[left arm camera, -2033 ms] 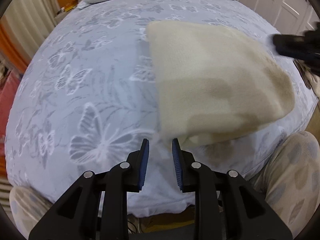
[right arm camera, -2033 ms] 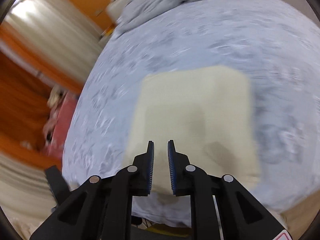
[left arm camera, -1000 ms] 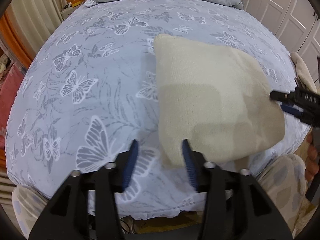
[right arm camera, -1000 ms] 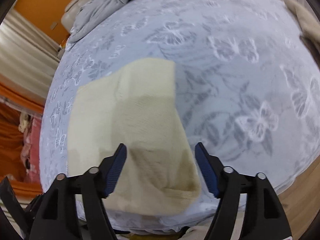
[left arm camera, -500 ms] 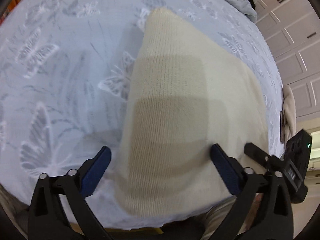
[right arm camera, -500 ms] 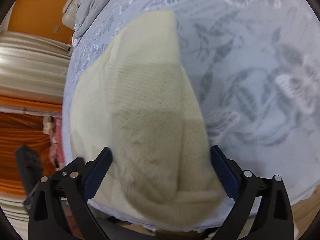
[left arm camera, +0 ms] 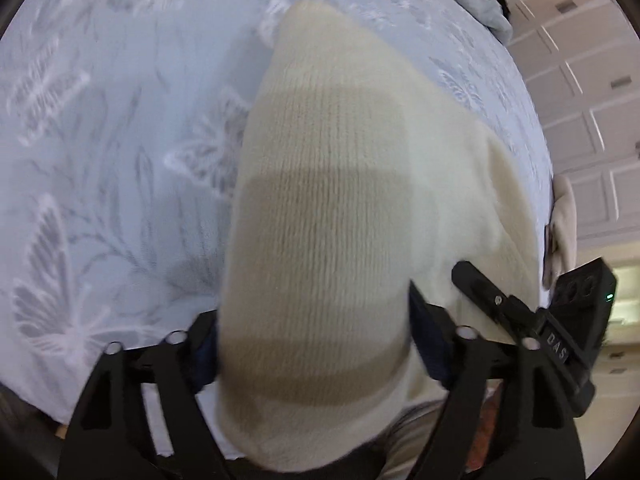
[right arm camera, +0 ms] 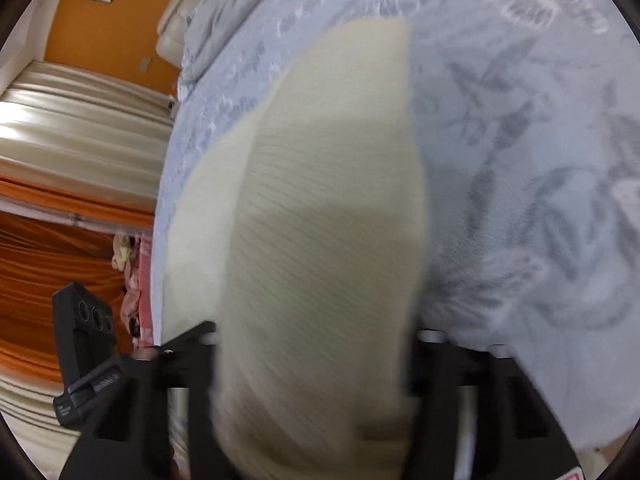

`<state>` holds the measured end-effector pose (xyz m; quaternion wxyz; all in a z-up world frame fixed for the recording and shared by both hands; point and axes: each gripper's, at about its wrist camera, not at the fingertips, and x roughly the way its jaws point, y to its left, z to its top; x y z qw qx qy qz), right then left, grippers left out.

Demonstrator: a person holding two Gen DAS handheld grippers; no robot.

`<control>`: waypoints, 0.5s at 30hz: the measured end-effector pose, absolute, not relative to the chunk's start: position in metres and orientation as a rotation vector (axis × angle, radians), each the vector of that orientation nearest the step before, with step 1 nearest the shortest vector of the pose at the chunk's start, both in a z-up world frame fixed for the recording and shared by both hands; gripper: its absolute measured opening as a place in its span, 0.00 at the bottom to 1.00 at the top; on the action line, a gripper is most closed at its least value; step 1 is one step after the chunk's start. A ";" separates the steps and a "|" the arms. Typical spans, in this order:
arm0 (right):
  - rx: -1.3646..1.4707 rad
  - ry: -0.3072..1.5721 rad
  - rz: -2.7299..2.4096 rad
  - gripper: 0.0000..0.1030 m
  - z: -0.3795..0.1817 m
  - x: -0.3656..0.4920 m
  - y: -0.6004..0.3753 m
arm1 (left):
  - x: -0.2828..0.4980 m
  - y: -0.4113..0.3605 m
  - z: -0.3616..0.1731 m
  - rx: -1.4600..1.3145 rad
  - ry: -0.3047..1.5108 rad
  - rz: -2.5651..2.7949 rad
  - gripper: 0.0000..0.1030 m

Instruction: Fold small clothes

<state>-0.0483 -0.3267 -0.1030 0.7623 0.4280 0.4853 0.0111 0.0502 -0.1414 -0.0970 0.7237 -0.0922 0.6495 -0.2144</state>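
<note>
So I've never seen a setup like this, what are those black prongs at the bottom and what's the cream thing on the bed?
The prongs are two-finger grippers a person holds, one per hand, each carrying a fisheye camera looking along its fingers. One picture comes from the left gripper, the other from the right gripper. Each also glimpses the other gripper at its edge. The cream thing is a folded knit garment lying on a butterfly-print bedsheet. Both grippers are spread open, straddling the garment's near edge; nothing is clamped yet.

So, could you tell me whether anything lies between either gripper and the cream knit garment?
Nothing visible does: the cream knit garment already sits between the open fingers of the left gripper and the right gripper.
</note>
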 end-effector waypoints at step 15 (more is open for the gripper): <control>0.892 0.897 0.022 0.39 0.001 -0.162 -0.287 | -0.039 -0.115 0.019 0.048 1.272 -0.567 0.66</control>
